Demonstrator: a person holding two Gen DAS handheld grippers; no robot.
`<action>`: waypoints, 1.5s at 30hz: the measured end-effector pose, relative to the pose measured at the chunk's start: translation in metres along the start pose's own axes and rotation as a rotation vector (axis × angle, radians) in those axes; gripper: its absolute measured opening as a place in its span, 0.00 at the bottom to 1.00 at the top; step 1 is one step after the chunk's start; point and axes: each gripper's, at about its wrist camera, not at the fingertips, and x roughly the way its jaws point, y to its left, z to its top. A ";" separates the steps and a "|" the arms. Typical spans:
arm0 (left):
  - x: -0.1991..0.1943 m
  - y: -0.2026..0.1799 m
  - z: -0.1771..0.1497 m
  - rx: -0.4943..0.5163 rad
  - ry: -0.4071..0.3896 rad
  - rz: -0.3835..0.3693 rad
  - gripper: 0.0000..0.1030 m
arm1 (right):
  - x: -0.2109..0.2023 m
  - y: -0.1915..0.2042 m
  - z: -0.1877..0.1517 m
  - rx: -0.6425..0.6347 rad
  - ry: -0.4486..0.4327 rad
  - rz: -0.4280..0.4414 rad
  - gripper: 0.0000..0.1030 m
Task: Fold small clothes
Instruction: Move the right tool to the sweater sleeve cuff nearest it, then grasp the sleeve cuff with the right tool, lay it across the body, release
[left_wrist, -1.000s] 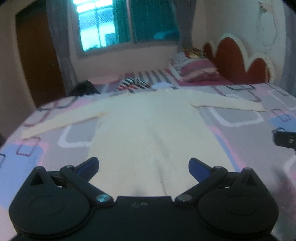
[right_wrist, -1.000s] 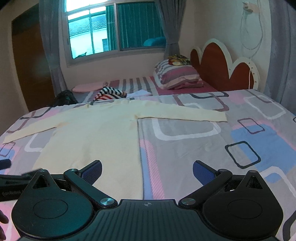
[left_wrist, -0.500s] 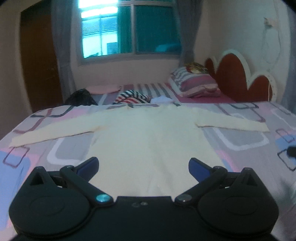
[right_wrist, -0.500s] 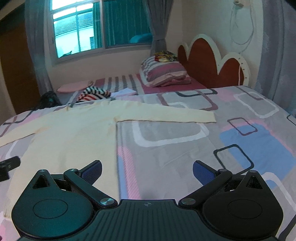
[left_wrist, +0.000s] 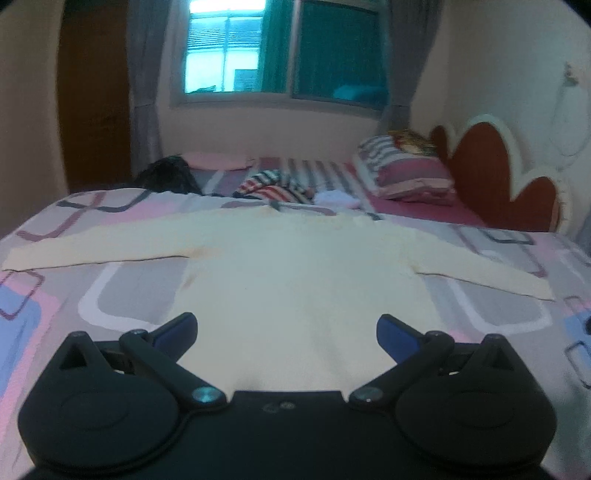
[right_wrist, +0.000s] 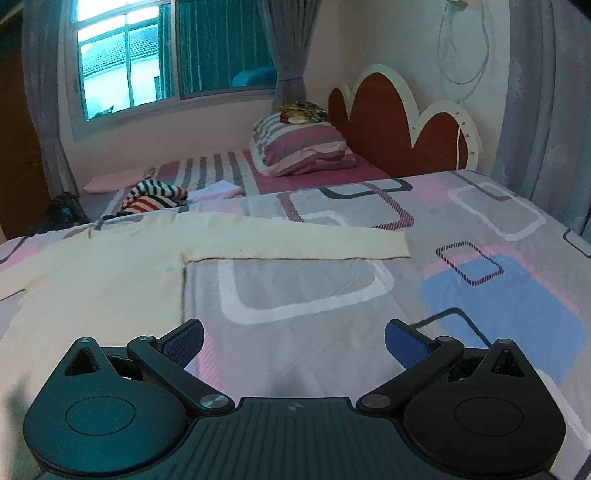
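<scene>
A cream long-sleeved top (left_wrist: 291, 273) lies flat on the patterned bedspread (left_wrist: 122, 291), both sleeves stretched out sideways. My left gripper (left_wrist: 286, 330) hovers open over its lower body, nothing between the blue pads. In the right wrist view the same cream top (right_wrist: 103, 280) fills the left half, its right sleeve (right_wrist: 295, 245) reaching toward the middle of the bed. My right gripper (right_wrist: 293, 338) is open above bare bedspread (right_wrist: 369, 306), just right of the top's side edge.
A striped garment (left_wrist: 273, 188) and a small white cloth (left_wrist: 338, 197) lie beyond the top's collar. Striped pillows (right_wrist: 299, 147) rest against a red scalloped headboard (right_wrist: 399, 125). A dark bag (left_wrist: 168, 179) sits at the far left under the window.
Both grippers have pulled back and tilted up, so more of the room shows. The right gripper shifted rightward off the top's hem. The top has not moved; both stay open.
</scene>
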 end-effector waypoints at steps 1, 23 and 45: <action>0.005 -0.001 0.001 0.016 0.002 0.010 1.00 | 0.005 -0.002 0.003 0.001 -0.002 -0.004 1.00; 0.091 0.023 0.015 0.095 -0.031 0.265 0.99 | 0.180 -0.109 0.063 0.191 -0.062 -0.112 0.77; 0.137 0.056 0.022 -0.017 -0.040 0.238 0.93 | 0.254 -0.199 0.034 0.572 -0.014 -0.003 0.31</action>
